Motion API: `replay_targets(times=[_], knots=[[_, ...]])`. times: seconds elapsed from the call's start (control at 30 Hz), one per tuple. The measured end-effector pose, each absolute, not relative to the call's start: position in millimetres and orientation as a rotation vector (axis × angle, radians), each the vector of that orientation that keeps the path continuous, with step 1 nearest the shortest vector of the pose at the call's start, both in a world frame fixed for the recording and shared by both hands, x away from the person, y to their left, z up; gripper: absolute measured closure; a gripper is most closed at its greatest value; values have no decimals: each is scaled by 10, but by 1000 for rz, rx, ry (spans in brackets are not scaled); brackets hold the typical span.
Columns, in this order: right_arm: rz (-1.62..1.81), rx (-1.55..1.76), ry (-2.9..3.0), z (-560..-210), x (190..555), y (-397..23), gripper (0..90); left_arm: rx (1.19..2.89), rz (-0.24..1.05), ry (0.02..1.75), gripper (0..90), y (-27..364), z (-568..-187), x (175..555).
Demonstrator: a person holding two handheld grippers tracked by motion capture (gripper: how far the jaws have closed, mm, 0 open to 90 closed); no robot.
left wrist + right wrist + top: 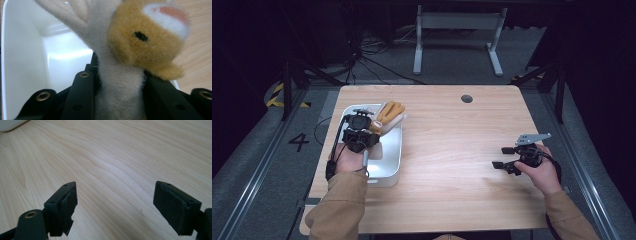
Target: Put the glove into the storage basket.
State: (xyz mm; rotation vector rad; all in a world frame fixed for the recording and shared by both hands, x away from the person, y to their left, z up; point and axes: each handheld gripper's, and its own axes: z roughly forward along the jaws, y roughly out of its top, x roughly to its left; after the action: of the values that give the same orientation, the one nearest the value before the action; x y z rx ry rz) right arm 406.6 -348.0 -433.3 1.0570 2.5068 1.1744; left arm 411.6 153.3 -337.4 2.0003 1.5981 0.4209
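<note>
A plush toy point(389, 116), tan and cream with a black stitched eye point(140, 36), hangs over the white bin point(393, 165) at the table's left. My left gripper point(373, 129) is shut on the toy's cream body point(120, 85), both black jaws pressing its sides. The toy's yellow head point(147, 45) leans right, over the bin's rim and the wood. My right gripper point(503, 157) rests low over the bare wooden table point(112, 157) at the right, jaws wide apart with nothing between its pads point(68, 205).
The white bin's inside point(37, 57) lies below the toy. A round cable hole point(467, 98) sits near the table's far edge. A grey desk frame point(457, 30) stands on the floor beyond the table.
</note>
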Motion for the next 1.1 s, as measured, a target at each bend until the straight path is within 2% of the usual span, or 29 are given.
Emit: replay_targets(times=[0.27,0.53,1.1], knots=[[1147,1074,2524,-4384,4061,-3472,197,1920,405,1711,712,1679,-3579,4274],[1138,1069,2532,-4401,4055,-3455,197,1917,356,1804,707,1739,-3765,4347],[1127,1067,2545,-4426,4061,-3450,197,2007,215,1918,687,1738,-4042,4499]])
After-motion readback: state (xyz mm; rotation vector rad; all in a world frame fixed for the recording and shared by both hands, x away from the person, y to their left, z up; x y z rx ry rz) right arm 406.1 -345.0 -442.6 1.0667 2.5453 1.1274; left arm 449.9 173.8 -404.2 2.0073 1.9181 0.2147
